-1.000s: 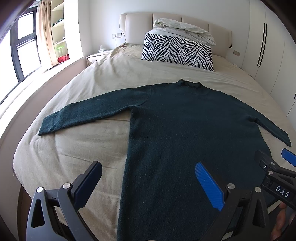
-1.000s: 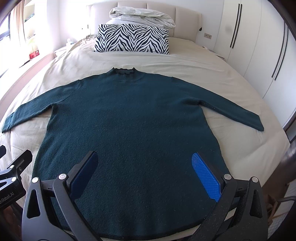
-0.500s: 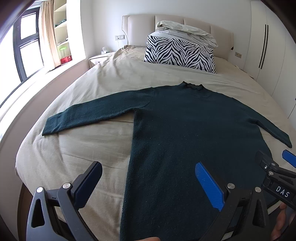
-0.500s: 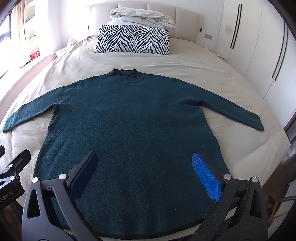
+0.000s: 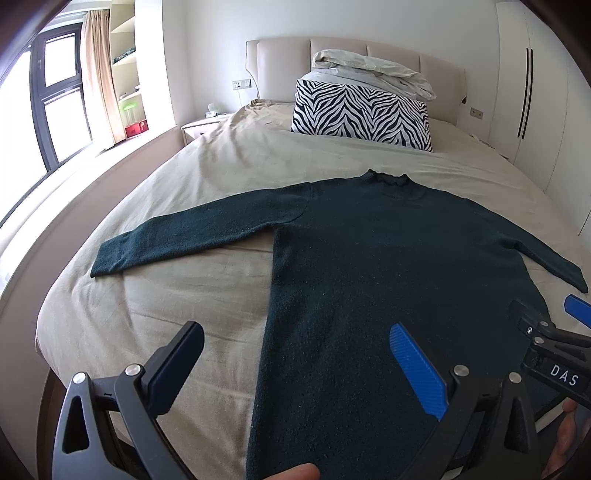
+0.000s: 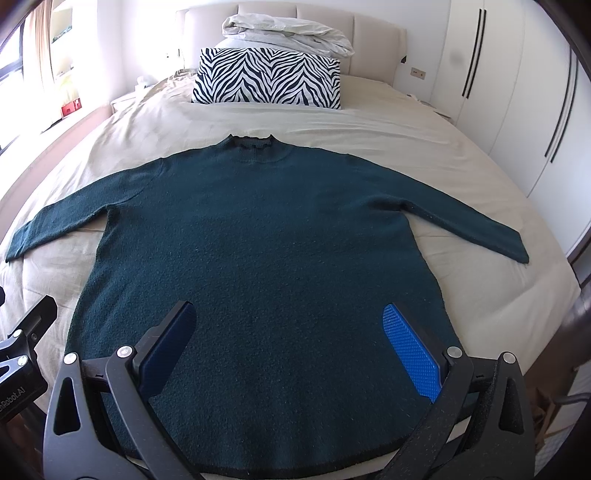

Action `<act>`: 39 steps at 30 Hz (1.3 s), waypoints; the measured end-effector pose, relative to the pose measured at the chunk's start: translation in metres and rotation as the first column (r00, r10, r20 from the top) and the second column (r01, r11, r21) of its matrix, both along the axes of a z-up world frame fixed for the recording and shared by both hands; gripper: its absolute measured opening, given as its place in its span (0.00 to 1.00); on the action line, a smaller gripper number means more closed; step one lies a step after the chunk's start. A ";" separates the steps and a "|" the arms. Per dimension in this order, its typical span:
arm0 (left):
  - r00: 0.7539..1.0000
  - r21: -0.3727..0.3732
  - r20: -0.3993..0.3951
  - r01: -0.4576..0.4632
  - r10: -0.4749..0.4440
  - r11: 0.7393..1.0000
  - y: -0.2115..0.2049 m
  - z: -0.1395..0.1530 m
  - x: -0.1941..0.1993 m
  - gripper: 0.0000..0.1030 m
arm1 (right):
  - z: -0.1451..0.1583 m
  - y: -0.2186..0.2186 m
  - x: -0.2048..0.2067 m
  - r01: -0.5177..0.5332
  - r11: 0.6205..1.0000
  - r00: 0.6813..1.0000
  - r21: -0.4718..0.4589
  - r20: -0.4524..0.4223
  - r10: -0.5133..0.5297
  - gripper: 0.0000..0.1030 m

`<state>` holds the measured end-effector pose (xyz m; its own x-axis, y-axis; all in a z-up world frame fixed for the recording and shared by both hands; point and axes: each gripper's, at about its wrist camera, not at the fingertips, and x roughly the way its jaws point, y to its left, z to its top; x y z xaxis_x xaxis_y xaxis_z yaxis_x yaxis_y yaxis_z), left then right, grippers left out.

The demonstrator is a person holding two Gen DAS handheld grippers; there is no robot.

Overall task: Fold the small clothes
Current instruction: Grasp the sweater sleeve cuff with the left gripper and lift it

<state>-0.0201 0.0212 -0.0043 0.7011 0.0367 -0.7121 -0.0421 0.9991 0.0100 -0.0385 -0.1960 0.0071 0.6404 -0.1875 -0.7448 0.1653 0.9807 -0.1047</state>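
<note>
A dark green long-sleeved sweater (image 5: pixel 369 266) (image 6: pixel 266 236) lies flat on the beige bed, front up, collar toward the headboard and both sleeves spread out. My left gripper (image 5: pixel 295 354) hovers open over the sweater's lower left edge, one finger above bare sheet, the other above the knit. My right gripper (image 6: pixel 288 336) is open above the hem area, nothing between its fingers. The right gripper's body (image 5: pixel 546 343) shows at the lower right of the left wrist view, and the left one (image 6: pixel 22 354) at the lower left of the right wrist view.
A zebra-print pillow (image 6: pixel 267 79) with a rumpled white duvet (image 6: pixel 288 33) on top stands against the headboard. The beige sheet (image 5: pixel 192 295) covers the bed. A window and nightstand (image 5: pixel 199 127) are on the left, white wardrobes (image 6: pixel 517 110) on the right.
The left wrist view has shifted slightly, so the sweater and pillow sit a little further right and higher. The right gripper has barely moved. Both stay open.
</note>
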 end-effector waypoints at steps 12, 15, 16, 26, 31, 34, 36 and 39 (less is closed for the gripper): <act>0.993 -0.336 -0.050 -0.117 0.106 0.934 0.116 -0.026 0.044 1.00 | 0.016 -0.006 0.002 -0.103 0.984 0.984 0.143 0.161 0.080 1.00; 0.982 -0.331 -0.129 -0.172 0.137 0.928 0.139 -0.036 0.051 1.00 | 0.023 -0.003 0.009 -0.141 0.975 0.976 0.173 0.191 0.107 1.00; 0.972 -0.351 -0.147 -0.223 0.182 0.909 0.153 -0.039 0.049 1.00 | 0.025 -0.001 0.011 -0.153 0.973 0.973 0.175 0.199 0.117 1.00; 0.889 -0.728 -0.160 -0.400 0.430 0.556 0.316 -0.081 0.084 0.85 | 0.030 0.015 0.051 -0.199 0.959 0.966 0.200 0.205 0.158 0.99; 0.819 -0.795 -0.267 -0.485 0.508 0.364 0.353 -0.119 0.106 0.72 | 0.017 0.019 0.086 -0.201 0.933 0.976 0.299 0.147 0.164 0.79; 0.781 -0.817 -0.269 -0.495 0.563 0.296 0.363 -0.125 0.108 0.73 | 0.006 0.020 0.102 -0.191 0.918 0.980 0.346 0.120 0.159 0.71; 0.754 -0.827 -0.277 -0.503 0.596 0.252 0.368 -0.129 0.112 0.73 | 0.000 0.020 0.111 -0.183 0.911 0.982 0.371 0.109 0.153 0.71; 0.712 -0.841 -0.295 -0.510 0.638 0.180 0.378 -0.135 0.121 0.68 | -0.008 0.016 0.119 -0.174 0.900 0.984 0.400 0.103 0.145 0.67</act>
<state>0.1011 0.3996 -0.1396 0.8244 -0.0798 -0.5604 -0.5443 0.1601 -0.8235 0.0810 -0.1803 -0.0012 0.6885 0.2308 -0.6876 -0.0045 0.9494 0.3141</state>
